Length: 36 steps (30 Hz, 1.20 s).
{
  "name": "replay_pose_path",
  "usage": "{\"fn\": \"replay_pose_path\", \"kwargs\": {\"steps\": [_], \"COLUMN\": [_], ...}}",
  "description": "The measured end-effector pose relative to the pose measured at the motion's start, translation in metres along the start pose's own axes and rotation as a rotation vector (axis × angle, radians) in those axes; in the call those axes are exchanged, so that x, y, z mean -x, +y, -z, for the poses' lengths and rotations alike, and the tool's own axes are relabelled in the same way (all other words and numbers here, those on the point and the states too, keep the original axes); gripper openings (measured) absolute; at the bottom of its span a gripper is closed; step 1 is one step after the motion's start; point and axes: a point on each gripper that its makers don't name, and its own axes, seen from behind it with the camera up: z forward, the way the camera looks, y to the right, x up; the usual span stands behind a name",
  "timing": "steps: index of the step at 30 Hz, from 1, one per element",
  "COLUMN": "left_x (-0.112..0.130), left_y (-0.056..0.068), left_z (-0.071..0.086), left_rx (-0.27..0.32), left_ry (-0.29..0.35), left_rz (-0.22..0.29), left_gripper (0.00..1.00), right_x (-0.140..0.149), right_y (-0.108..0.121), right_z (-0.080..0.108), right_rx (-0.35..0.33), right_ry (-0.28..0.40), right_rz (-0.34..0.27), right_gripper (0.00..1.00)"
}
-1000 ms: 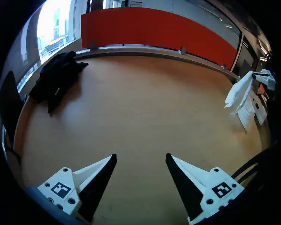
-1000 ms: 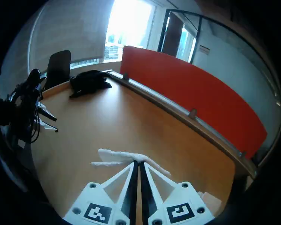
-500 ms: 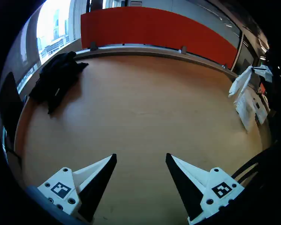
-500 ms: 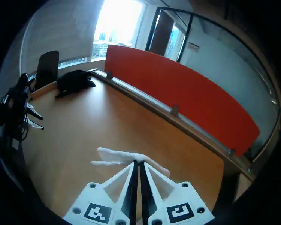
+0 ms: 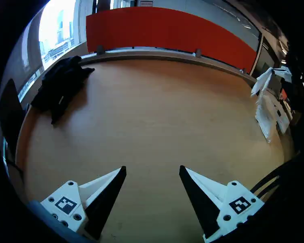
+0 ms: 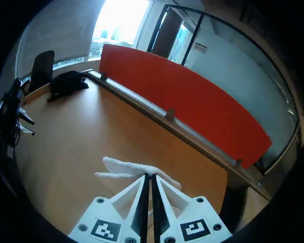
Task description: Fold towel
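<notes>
**Gripper state**
- Right gripper (image 6: 148,176): both fingers are closed together and pinch a bunched edge of the white towel (image 6: 125,168). The cloth sticks out past the fingertips as a thin, crumpled ridge. The rest of it is hidden beneath the fingers.
- Left gripper (image 5: 152,168): the fingers are spread wide with nothing between them. It sits above the bare wooden table (image 5: 152,113), in front of the red partition (image 5: 168,28).

**Towel location**
In the left gripper view, the towel (image 5: 262,80) hangs as a limp drape near the right end of the red partition. It appears to be lifted off the table surface.

**Handling properties (judged)**
- Light, and soft with no stiffness; it sags and gathers from a single hold.
- Probably not slippery, and not fragile, so a firm pinch is acceptable.

**Recommended hold**
Take a free corner or hem with the left gripper, well apart from the pinched point. The edge then stretches straight between the two grippers. Check that layers are not pinched together unintentionally.

**Caution**
Keep the cloth clear of the black bag (image 5: 61,87) near the left end of the red partition.
</notes>
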Motion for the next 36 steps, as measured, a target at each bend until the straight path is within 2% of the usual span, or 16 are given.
{"fn": "replay_pose_path", "kwargs": {"steps": [20,27,36], "left_x": [-0.002,-0.003,-0.005], "left_y": [0.0,-0.001,-0.001], "left_z": [0.003,0.004,0.005], "left_rx": [-0.007,-0.01,-0.012], "left_ry": [0.0,0.001,0.003], "left_rz": [-0.004,-0.003,-0.007], "left_gripper": [0.97,0.97,0.97], "right_x": [0.015,0.015,0.011], "right_y": [0.075,0.091,0.102], "right_z": [0.011,0.012,0.016], "right_rx": [0.103,0.126,0.135], "right_ry": [-0.047,-0.046,-0.042], "right_rz": [-0.017,-0.043,-0.045], "right_gripper": [0.04,0.04,0.04]}}
